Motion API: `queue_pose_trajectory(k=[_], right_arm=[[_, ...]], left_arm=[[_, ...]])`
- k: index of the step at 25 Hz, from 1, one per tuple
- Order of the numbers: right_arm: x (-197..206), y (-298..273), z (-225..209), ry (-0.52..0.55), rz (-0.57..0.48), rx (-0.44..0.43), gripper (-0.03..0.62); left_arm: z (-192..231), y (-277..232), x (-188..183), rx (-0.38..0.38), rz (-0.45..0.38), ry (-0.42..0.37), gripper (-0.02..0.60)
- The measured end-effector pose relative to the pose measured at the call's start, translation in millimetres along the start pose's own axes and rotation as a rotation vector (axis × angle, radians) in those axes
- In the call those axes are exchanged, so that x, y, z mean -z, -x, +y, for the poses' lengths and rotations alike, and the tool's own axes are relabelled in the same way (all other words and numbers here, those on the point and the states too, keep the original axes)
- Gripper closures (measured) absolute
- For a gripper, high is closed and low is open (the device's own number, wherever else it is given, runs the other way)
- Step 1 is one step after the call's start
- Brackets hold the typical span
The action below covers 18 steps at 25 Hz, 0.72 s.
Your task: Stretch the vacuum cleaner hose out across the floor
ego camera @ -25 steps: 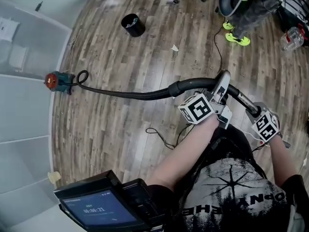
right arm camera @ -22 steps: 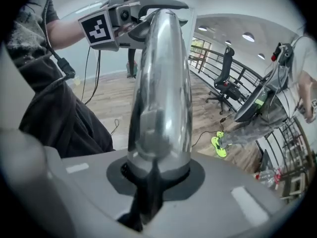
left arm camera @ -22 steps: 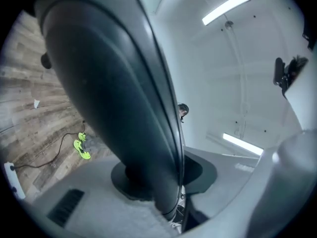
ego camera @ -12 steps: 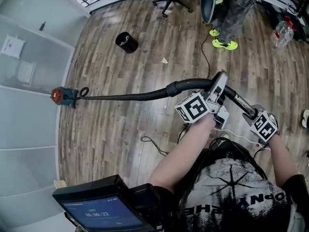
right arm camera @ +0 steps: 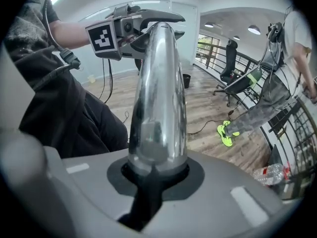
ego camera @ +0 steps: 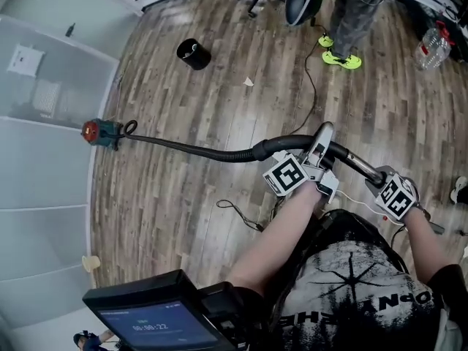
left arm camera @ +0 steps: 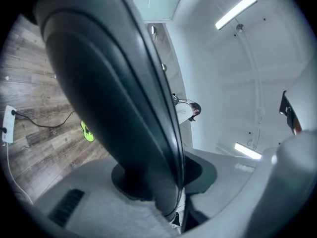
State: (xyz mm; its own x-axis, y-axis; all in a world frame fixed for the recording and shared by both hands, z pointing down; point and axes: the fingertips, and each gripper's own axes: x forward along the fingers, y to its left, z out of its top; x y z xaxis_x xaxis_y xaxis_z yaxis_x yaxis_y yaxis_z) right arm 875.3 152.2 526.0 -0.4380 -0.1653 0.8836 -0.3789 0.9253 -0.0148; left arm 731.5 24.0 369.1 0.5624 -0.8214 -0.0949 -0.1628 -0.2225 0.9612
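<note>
Stretching the hose (ego camera: 190, 149): we judge this mostly done; it runs from the vacuum body (ego camera: 99, 132) by the wall, across the wood floor (ego camera: 183, 218), to our 2 grippers, with 1 shallow bow midway.
Left gripper (ego camera: 320, 141): clamped on the black curved handle (left arm camera: 109, 93).
Right gripper (ego camera: 380, 180): clamped on the chrome wand (right arm camera: 158, 93), just behind the left one.
Slack: 1 small loop (ego camera: 129, 128) at the vacuum end, plus that bow.
Left to do: we reckon drawing out the slack and laying the handle end down.
</note>
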Motion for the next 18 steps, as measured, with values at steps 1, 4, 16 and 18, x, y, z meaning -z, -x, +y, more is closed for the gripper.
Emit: queue_pose_trajectory(k=[1, 4, 16, 18], right_arm=[[1.5, -4.4, 1.6, 0.005, 0.009, 0.001, 0.537], [2.1, -18.0, 2.3, 0.025, 0.037, -0.001, 0.534], [-14.7, -95.6, -13.5, 0.069, 0.125, -0.095, 0.534], [-10.0, -107.2, -24.3, 0.024, 0.113, -0.121, 0.534]], left_arm=[[9.0, 5.9, 0.0, -0.023, -0.008, 0.013, 0.48], [27.1, 15.8, 0.8, -0.022, -0.072, 0.184, 0.482], [116.5, 46.0, -39.5, 0.061, -0.122, 0.168, 0.427], [126.2, 50.6, -28.4, 0.063, -0.115, 0.172, 0.373]])
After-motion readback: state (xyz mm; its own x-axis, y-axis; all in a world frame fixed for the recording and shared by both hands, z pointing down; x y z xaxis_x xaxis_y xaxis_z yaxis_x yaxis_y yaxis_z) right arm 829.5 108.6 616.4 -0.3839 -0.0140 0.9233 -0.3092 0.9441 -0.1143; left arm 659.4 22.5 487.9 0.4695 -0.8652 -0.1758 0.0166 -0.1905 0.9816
